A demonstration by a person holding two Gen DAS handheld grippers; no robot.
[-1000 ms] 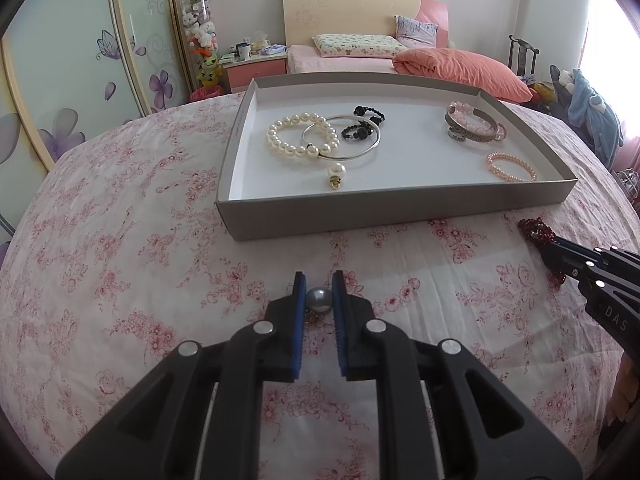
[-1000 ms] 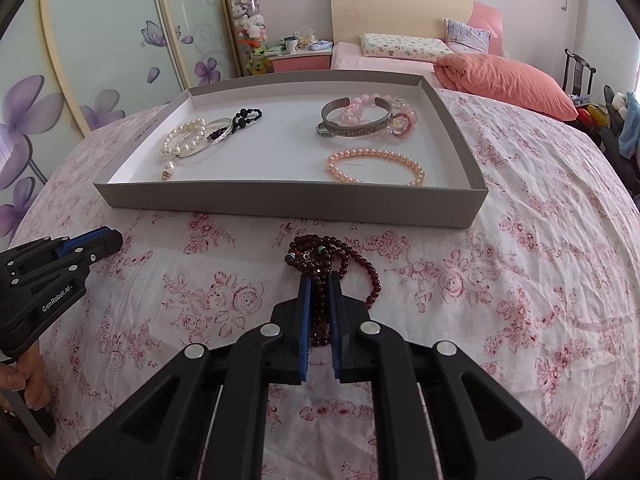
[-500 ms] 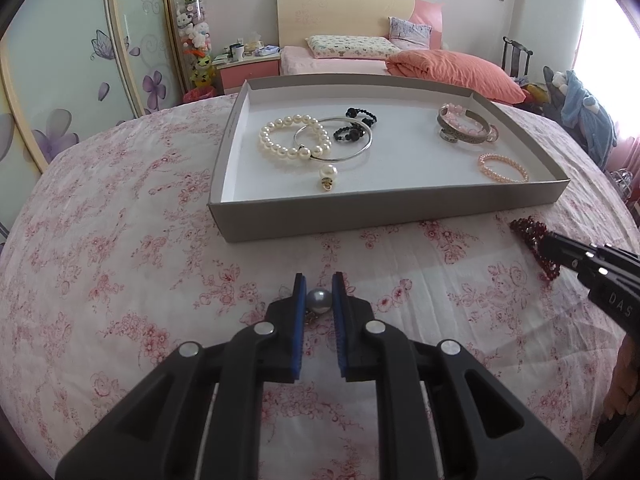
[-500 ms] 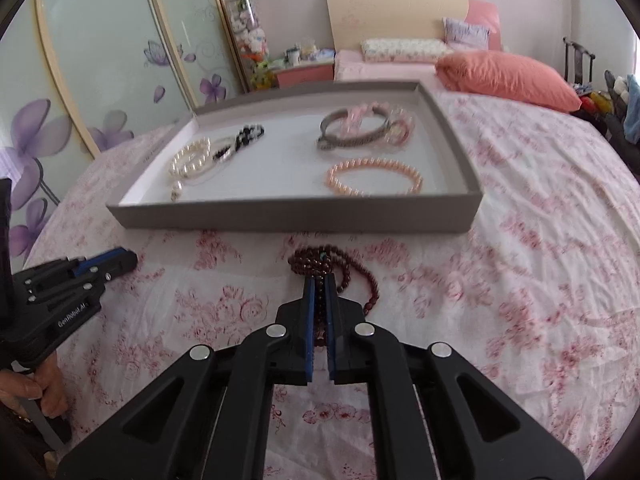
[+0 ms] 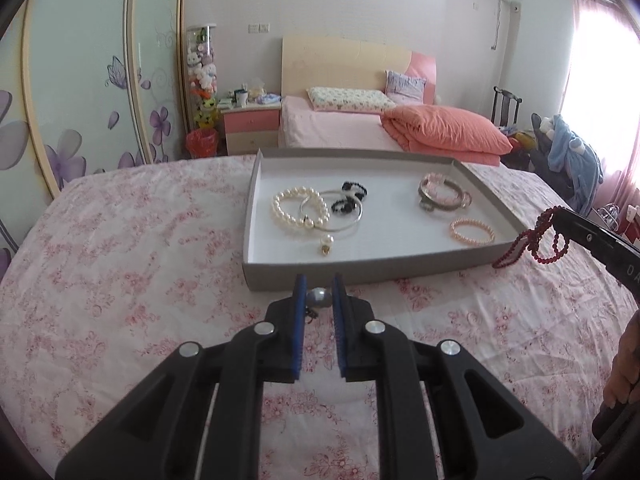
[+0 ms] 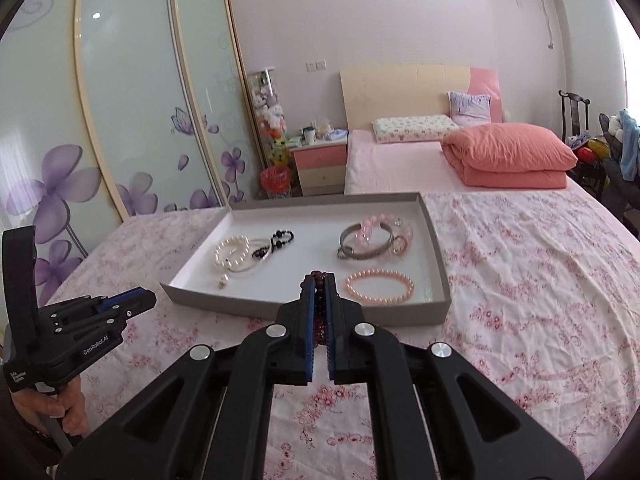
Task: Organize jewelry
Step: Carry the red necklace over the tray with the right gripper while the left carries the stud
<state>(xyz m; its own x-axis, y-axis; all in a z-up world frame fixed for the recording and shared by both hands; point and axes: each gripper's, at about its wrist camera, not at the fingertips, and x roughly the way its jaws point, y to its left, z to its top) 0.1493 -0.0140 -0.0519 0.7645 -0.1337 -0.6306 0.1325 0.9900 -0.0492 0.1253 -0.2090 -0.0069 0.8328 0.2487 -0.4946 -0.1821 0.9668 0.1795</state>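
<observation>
Beads (image 5: 532, 240) dangle lengthwise down from your right hand-held gripper (image 6: 319, 280), clenched on them; your left hand-held gripper (image 5: 318, 286) clasps a grey pearl (image 5: 319, 297) before the tray (image 5: 360, 270).

Bedroom with pale walls. Sliding wardrobe doors (image 6: 120, 120), frosted with purple flower motifs, line the left side. A bed with cream-and-pink headboard (image 6: 416, 92) stands at the rear wall, carrying a folded coral quilt (image 6: 512, 156). A pink nightstand (image 6: 320, 168) adjoins it. Daylight enters through a curtained window (image 5: 600, 92) at right.
</observation>
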